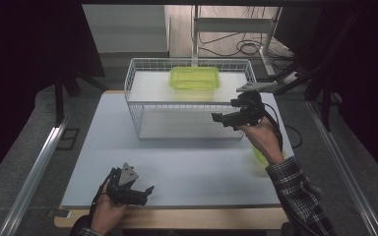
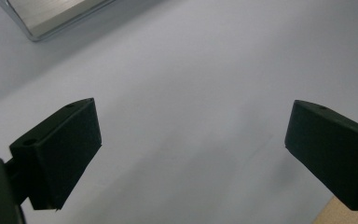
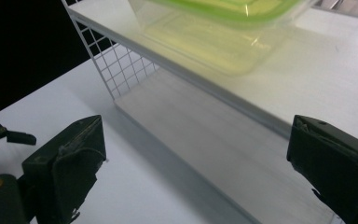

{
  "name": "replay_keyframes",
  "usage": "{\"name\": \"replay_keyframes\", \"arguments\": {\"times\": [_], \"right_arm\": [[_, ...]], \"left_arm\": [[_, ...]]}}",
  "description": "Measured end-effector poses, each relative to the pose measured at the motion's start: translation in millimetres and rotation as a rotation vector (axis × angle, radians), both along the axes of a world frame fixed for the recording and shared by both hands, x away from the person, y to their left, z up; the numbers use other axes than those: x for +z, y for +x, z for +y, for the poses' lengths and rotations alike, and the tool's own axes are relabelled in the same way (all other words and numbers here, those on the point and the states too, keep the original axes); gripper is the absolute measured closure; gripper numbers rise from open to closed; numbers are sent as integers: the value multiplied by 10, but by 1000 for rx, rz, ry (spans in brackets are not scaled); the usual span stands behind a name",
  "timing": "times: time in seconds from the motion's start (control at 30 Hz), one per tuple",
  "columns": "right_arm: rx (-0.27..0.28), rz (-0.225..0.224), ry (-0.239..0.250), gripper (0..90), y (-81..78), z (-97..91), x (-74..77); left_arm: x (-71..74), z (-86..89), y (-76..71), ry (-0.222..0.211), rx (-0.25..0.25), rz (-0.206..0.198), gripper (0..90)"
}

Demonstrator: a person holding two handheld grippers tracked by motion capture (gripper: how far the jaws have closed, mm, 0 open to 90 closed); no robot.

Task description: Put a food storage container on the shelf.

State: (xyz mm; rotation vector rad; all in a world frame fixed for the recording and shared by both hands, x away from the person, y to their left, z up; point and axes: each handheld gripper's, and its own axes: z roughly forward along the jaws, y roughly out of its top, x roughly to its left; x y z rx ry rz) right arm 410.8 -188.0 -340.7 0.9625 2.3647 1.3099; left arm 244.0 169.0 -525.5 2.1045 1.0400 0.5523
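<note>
A clear container with a green lid [image 1: 195, 77] stands on the top shelf of a white wire rack [image 1: 134, 105] at the back of the table. My right gripper [image 1: 218, 118] hovers open by the rack's right front corner and points left. In the right gripper view the container [image 3: 214, 32] is just above and ahead of the open right gripper [image 3: 196, 149], with the rack's mesh side [image 3: 121, 65] to the left. My left gripper [image 1: 145, 192] rests open near the table's front edge. Between the wide jaws of the left gripper [image 2: 191, 140] there is just bare tabletop.
A second green object [image 1: 260, 155] lies on the table [image 1: 187, 167], mostly hidden under the right hand. The rack's lower shelf [image 3: 205, 135] is bare. A metal rail [image 2: 51, 18] runs along the floor at the left. Cables and a stand sit behind the table.
</note>
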Motion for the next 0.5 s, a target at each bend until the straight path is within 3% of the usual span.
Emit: {"name": "replay_keyframes", "arguments": {"times": [0.33,0.5], "right_arm": [[-13,5,-6,28,-190,-174,-199],[-12,-9,-31,23,-286,-197,-303]], "left_arm": [[-6,-27,-6,33,-20,-2,39],[-8,-19,7,10,-33,17,39]]}}
